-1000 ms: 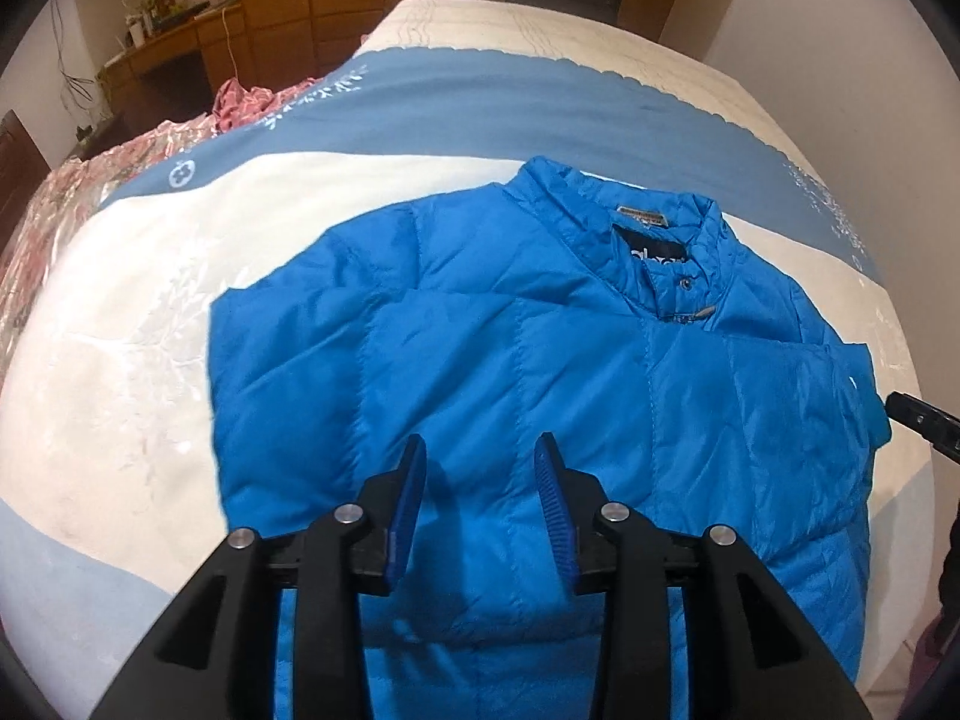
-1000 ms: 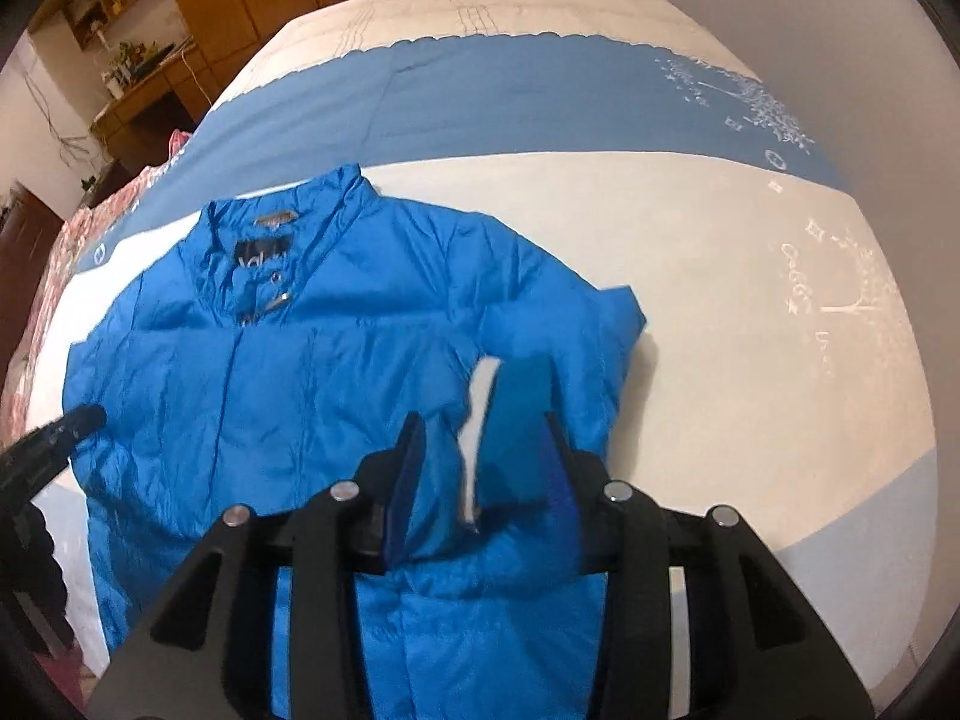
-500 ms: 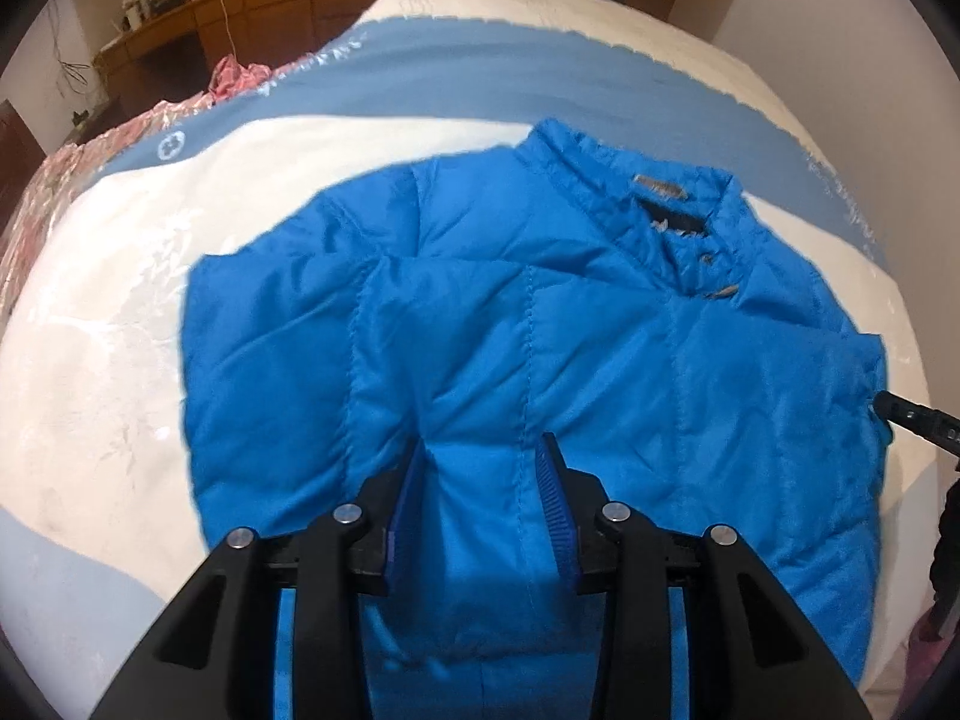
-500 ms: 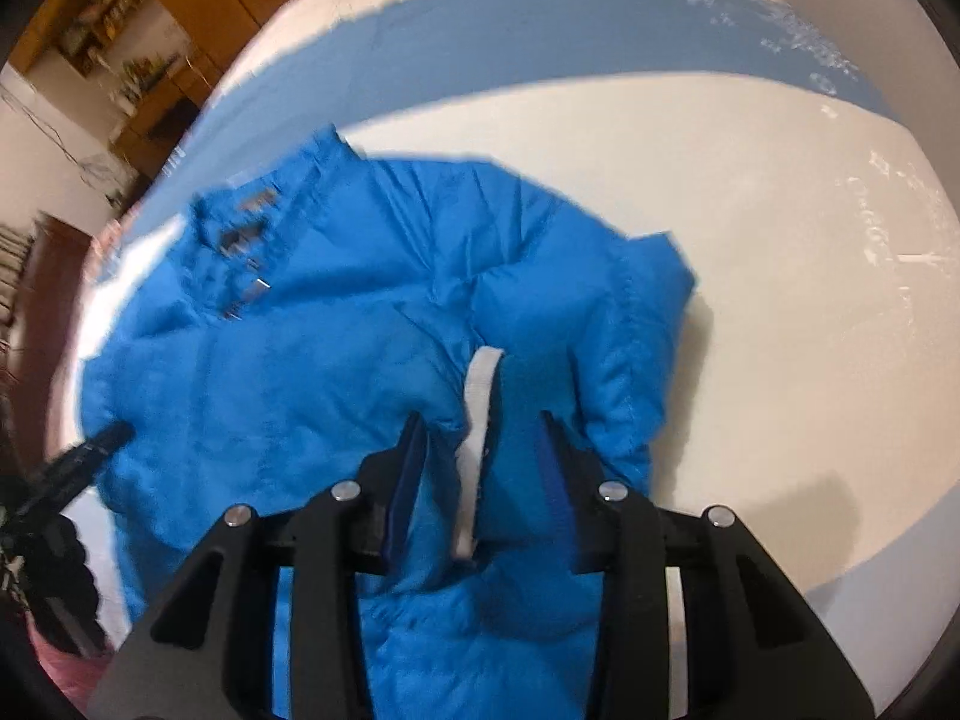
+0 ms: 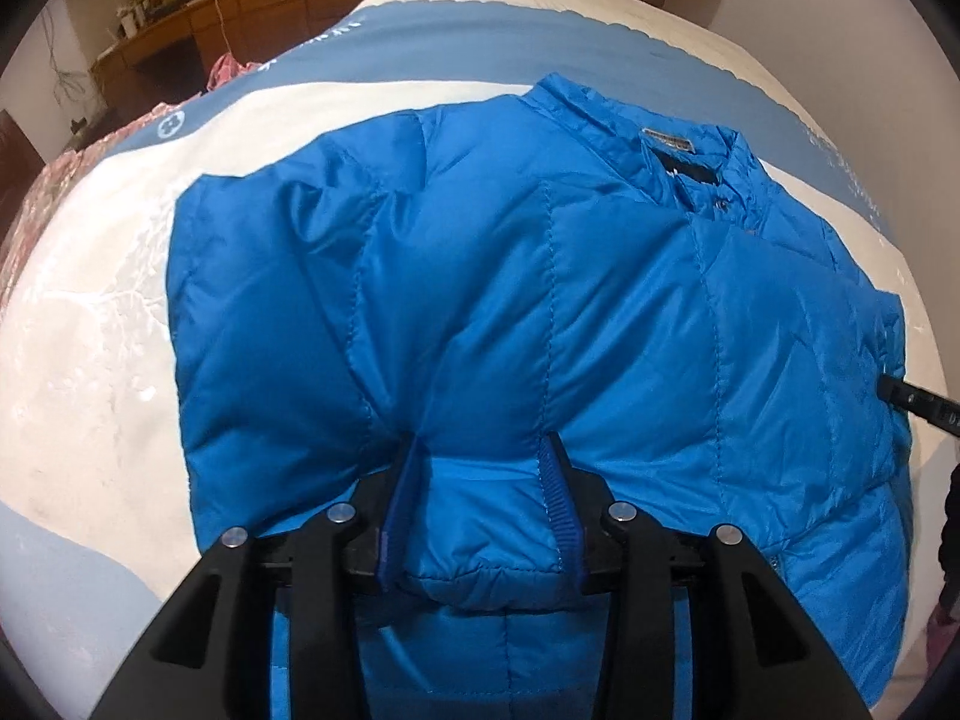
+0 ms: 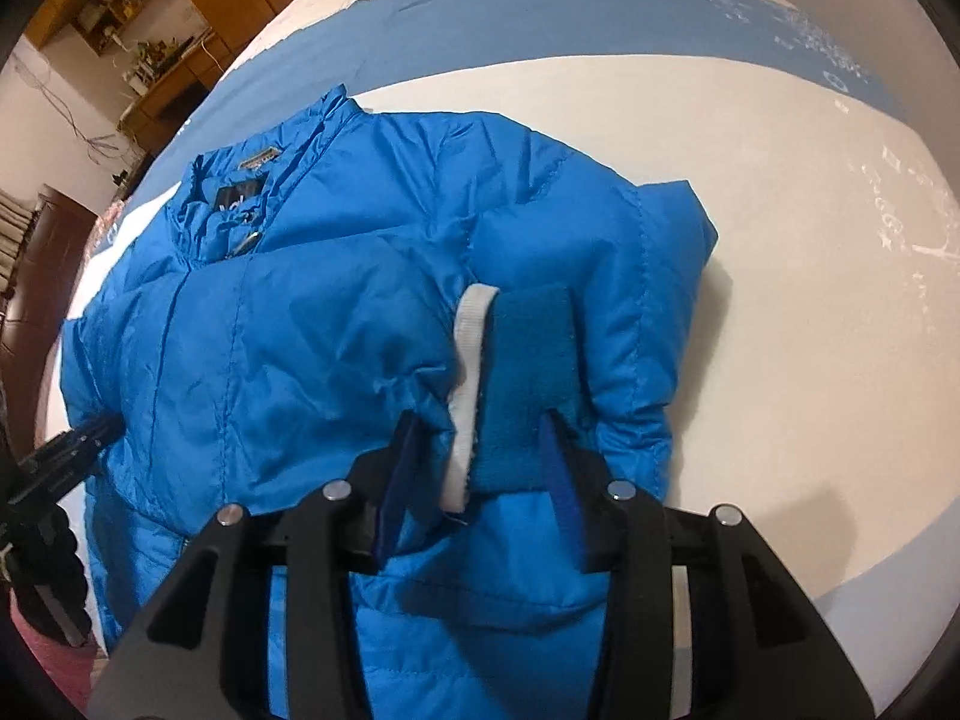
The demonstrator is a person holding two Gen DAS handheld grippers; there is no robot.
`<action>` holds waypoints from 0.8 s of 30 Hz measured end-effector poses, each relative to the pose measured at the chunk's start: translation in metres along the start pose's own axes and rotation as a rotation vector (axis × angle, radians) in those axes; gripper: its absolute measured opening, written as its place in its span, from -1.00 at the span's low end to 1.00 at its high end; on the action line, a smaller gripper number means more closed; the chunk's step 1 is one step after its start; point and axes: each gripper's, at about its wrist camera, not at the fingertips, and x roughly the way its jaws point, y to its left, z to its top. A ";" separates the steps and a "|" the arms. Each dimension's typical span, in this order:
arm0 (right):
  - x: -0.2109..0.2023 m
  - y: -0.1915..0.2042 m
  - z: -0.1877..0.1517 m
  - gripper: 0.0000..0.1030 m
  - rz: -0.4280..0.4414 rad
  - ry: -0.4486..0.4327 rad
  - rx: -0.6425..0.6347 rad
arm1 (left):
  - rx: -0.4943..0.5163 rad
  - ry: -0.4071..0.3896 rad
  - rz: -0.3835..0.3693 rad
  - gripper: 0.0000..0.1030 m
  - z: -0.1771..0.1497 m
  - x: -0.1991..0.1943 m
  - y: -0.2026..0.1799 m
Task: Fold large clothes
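A bright blue puffer jacket [image 5: 540,312] lies front up on a bed, collar at the far side, both sleeves folded in over the chest. My left gripper [image 5: 483,462] is down on the jacket with a bulge of its fabric between the jaws. My right gripper [image 6: 480,438] has the sleeve cuff [image 6: 522,372], teal knit with a white band, between its jaws over the jacket [image 6: 270,348]. The jaws of both stand apart by the width of the cloth. The right gripper's tip shows at the left wrist view's right edge [image 5: 918,405]; the left gripper shows at the right wrist view's left edge [image 6: 72,444].
The bed cover [image 5: 90,360] is white with blue bands [image 6: 540,18]. Pink cloth [image 5: 54,192] lies at the bed's far left. Wooden cabinets and a cluttered desk [image 5: 156,6] stand behind the bed. A pale wall [image 5: 840,12] runs along the right side.
My left gripper has dropped forward onto the jacket, and fabric now bulges between its jaws. My right gripper has carried the cuff further in over the jacket body.
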 end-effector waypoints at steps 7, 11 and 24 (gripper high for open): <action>-0.063 -0.004 -0.038 -0.17 0.115 -0.062 -0.006 | -0.030 -0.040 0.022 0.00 -0.033 -0.069 0.023; -0.091 -0.010 -0.091 -0.02 0.145 -0.050 -0.080 | -0.028 -0.001 0.063 0.07 -0.086 -0.095 0.045; -0.098 -0.055 -0.254 0.11 0.201 0.174 0.011 | -0.138 0.186 -0.001 0.17 -0.241 -0.114 0.063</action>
